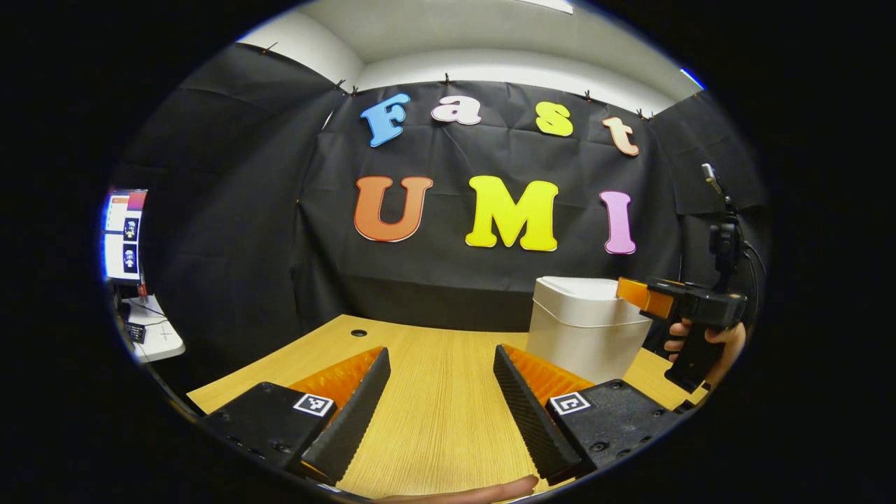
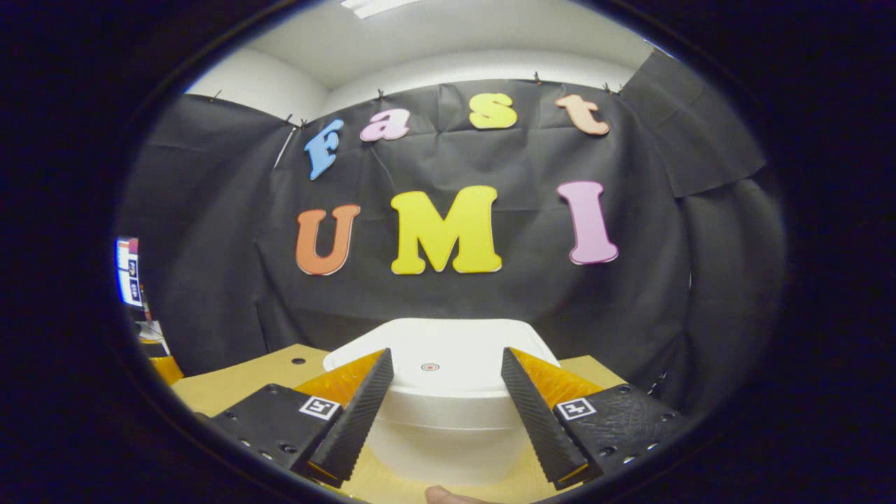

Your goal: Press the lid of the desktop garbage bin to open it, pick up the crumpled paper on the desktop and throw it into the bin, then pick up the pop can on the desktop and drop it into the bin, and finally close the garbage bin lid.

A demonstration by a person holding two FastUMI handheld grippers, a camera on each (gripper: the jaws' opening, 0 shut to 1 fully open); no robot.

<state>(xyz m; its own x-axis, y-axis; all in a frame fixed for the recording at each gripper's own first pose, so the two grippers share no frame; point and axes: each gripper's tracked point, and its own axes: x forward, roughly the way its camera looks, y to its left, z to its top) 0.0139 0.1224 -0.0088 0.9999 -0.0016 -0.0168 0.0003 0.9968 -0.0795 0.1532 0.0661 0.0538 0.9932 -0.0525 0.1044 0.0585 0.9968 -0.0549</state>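
Note:
A white desktop bin [image 1: 586,327] stands on the wooden desk [image 1: 434,406], its lid [image 2: 448,353] down. My left gripper [image 1: 441,360] hovers open over bare wood, left of the bin, with nothing between its fingers. In the left gripper view the right gripper [image 1: 633,292] is held by a hand [image 1: 700,343] beside the bin's right side, its tip over the lid's edge. In the right gripper view the right gripper [image 2: 444,360] is open, just above the front of the lid, whose small round mark [image 2: 430,367] lies between the fingers.
A round cable hole [image 1: 359,333] sits near the desk's far left edge. A monitor [image 1: 124,234] and a small white table [image 1: 155,336] stand off to the left beyond the desk. Black cloth walls close the back and sides.

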